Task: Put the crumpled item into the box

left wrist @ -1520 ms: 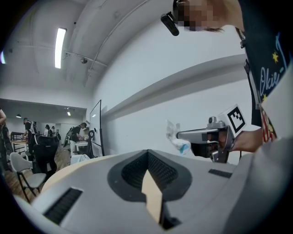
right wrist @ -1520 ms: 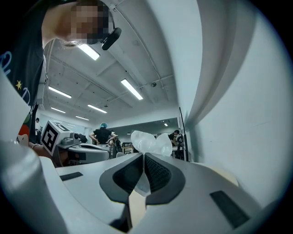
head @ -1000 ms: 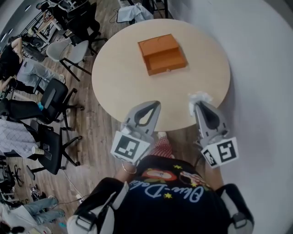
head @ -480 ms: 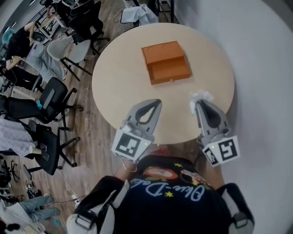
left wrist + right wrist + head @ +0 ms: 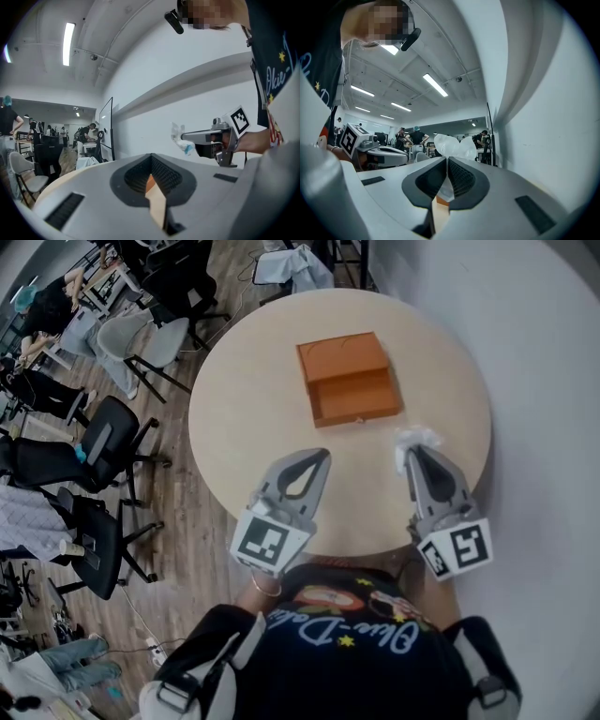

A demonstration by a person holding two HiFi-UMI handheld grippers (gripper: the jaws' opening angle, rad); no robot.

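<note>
Your right hand-held gripper (image 5: 413,450), clamped on the crumpled wad (image 5: 416,436), now stands nearer the open box (image 5: 352,381) ahead. Your left hand-held gripper (image 5: 317,456) stays closed and empty. The drop is close.

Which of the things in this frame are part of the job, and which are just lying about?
Part of the job: crumpled item, pinched in the shut right tool; open box; table.

Lying about: chairs; pale cloth beyond the table. The left tool is shut and empty.
</note>
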